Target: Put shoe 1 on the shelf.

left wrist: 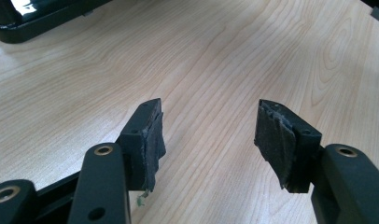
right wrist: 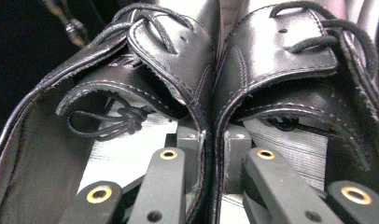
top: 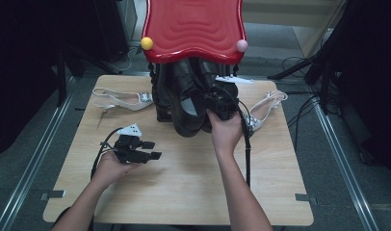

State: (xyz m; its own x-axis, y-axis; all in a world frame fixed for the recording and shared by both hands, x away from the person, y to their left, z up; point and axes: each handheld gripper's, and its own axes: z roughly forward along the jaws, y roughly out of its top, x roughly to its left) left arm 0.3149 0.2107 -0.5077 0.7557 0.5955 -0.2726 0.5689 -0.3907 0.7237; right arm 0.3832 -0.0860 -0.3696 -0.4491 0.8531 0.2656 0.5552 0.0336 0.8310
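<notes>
Two black leather lace-up shoes hang side by side, toes down, in front of a red wavy-topped stand. My right gripper grips them from the heel end. In the right gripper view one jaw reaches into the left shoe and the other into the right shoe. My right gripper pinches their two touching side walls together. My left gripper rests low over the wooden table at the left. In its own view the left gripper stands open over bare wood.
One white strappy sandal lies at the table's back left and another at the back right. The stand carries a yellow ball and a pink ball. A dark glossy object lies beyond the left gripper.
</notes>
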